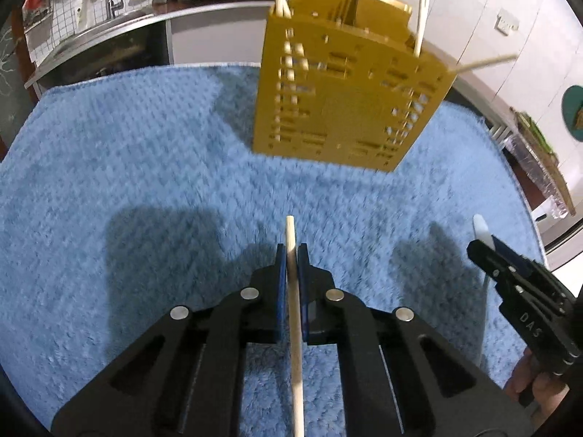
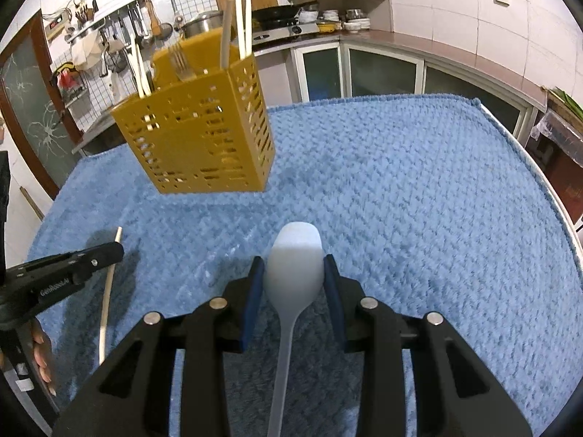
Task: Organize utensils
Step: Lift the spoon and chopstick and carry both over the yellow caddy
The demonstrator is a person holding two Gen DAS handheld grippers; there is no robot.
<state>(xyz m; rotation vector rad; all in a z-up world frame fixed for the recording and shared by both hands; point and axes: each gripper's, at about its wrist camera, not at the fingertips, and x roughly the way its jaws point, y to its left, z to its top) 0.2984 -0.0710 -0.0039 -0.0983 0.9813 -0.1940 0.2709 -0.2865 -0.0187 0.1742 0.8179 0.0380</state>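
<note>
Nearest me, over the front edge of the tabletop, my left gripper [image 1: 290, 255] is closed tight on a pale wooden chopstick [image 1: 293, 313], pinched a little below its upper tip so most of the length trails back under the fingers. It looks light, stiff and smooth, so I judge it could pivot or slip unless I take it nearer the middle. My right gripper [image 2: 293, 273] is only partly closed, its blue pads [image 2: 252, 291] bracketing the bowl of a white spoon [image 2: 294, 273]; I cannot tell whether they press it firmly. The spoon seems light and glossy, probably plastic or ceramic, and the narrow handle would give a surer hold than the rounded bowl. Letters reading "DAS" show on the right gripper's side, and something like "GenRobot.AI" on the left one. Farther off, toward the far left of the blue towel [image 2: 419, 200], stands the yellow slotted caddy [image 2: 204, 134], already holding chopsticks and a fork [image 2: 180, 60].
</note>
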